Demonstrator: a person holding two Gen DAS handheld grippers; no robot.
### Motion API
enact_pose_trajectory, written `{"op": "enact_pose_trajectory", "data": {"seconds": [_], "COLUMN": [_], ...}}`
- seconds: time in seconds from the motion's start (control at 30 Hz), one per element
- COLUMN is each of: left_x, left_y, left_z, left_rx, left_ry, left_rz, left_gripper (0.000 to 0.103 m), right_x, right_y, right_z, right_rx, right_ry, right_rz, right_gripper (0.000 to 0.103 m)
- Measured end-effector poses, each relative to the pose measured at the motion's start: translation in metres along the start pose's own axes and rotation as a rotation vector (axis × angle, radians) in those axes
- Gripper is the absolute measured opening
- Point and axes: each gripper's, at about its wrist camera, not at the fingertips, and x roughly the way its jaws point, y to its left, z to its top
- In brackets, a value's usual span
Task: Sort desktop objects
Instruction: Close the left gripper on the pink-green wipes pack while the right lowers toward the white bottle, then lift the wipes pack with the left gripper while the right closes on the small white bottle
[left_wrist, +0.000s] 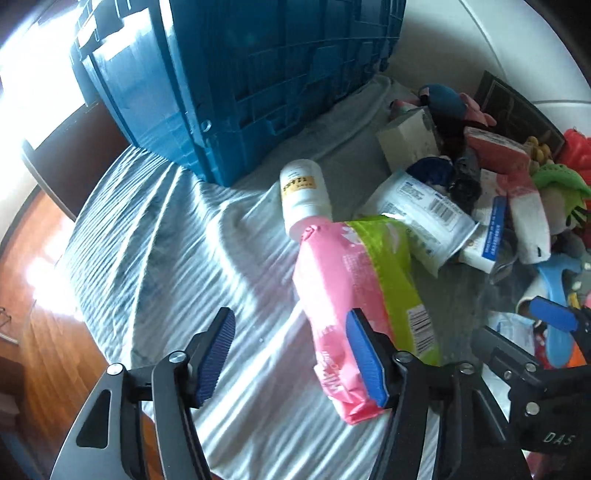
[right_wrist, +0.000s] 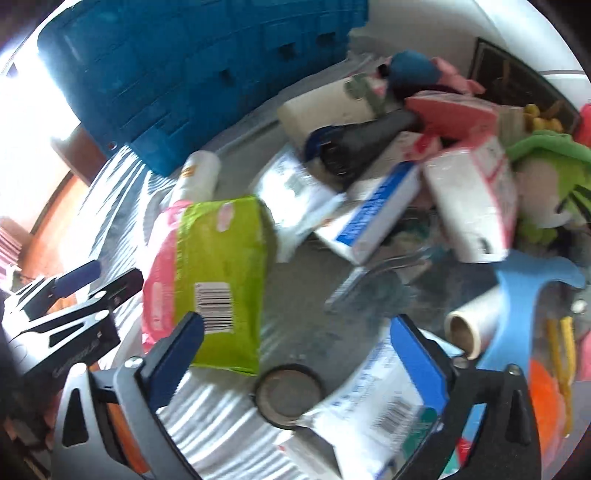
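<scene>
Your left gripper (left_wrist: 291, 354) sits lowest in the left wrist view, its blue pads spread wide with only the striped cloth (left_wrist: 155, 236) between them; the right-hand pad rests against the near end of the pink-and-green pack (left_wrist: 354, 280) without clamping it. Moving rightward, that pack lies flat on the cloth, its far end overlapping the neck of a white bottle (left_wrist: 301, 195) lying on its side. Behind the bottle stands the blue crate (left_wrist: 236, 74). Right of the pack spreads a heap of mixed items, among them a white barcoded pouch (left_wrist: 421, 206) and a light blue plastic handle (left_wrist: 554, 295).

Your right gripper (right_wrist: 295, 365) is likewise released, jaws parted around a round dark lid (right_wrist: 288, 395) lying on the cloth, with a white barcoded box (right_wrist: 373, 406) just under its right pad. The right wrist view is blurred, so finer details of the heap cannot be told.
</scene>
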Motion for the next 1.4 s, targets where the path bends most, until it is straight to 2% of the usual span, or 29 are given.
{"op": "enact_pose_trajectory", "data": {"seconds": [0.1,0.13,0.27,0.37,0.47,0.5,0.6,0.73,0.93,1.23,1.3,1.33,1.37,1.4], "left_x": [-0.005,-0.004,0.024,0.046,0.055,0.057,0.052,0.035,0.008,-0.004,-0.005,-0.003,0.002,0.007], "left_y": [-0.022,-0.026,-0.037,-0.041,-0.044,-0.045,-0.047,-0.035,0.002,0.069,0.083,0.09,0.097,0.102], "left_z": [0.006,0.01,0.011,0.008,0.006,0.005,0.001,0.005,0.006,-0.001,-0.004,-0.006,-0.009,-0.012], "left_rx": [-0.002,0.003,0.012,-0.007,-0.024,-0.024,-0.004,-0.02,-0.035,-0.066,-0.081,-0.089,-0.096,-0.107], "left_ry": [-0.017,-0.02,0.047,0.095,0.095,0.089,0.056,0.015,-0.047,-0.098,-0.113,-0.119,-0.121,-0.119], "left_rz": [0.008,0.025,0.069,0.041,0.016,0.007,0.003,-0.045,-0.031,0.002,0.017,0.031,0.041,0.045], "left_gripper": [0.073,0.078,0.08,0.08,0.081,0.074,0.061,0.04,0.028,0.024,0.024,0.024,0.024,0.024], "right_x": [-0.005,-0.007,-0.007,0.0,0.009,0.012,0.02,0.019,0.009,0.013,0.008,0.005,0.003,0.006], "right_y": [-0.011,-0.016,-0.031,-0.035,-0.039,-0.041,-0.042,-0.035,-0.008,0.069,0.096,0.111,0.124,0.139], "right_z": [0.001,0.001,0.002,0.002,0.002,0.002,0.001,0.002,0.007,-0.007,-0.017,-0.025,-0.034,-0.047], "right_rx": [-0.004,-0.001,-0.003,-0.012,-0.01,-0.01,-0.011,-0.017,-0.043,-0.13,-0.195,-0.232,-0.27,-0.317], "right_ry": [-0.007,-0.009,-0.002,0.013,0.028,0.034,0.049,0.038,0.009,0.043,0.049,0.057,0.065,0.076], "right_rz": [-0.013,-0.016,-0.013,-0.018,-0.024,-0.026,-0.029,-0.027,0.002,0.09,0.147,0.175,0.206,0.217], "right_gripper": [0.103,0.103,0.103,0.103,0.103,0.103,0.103,0.103,0.103,0.103,0.097,0.084,0.076,0.076]}}
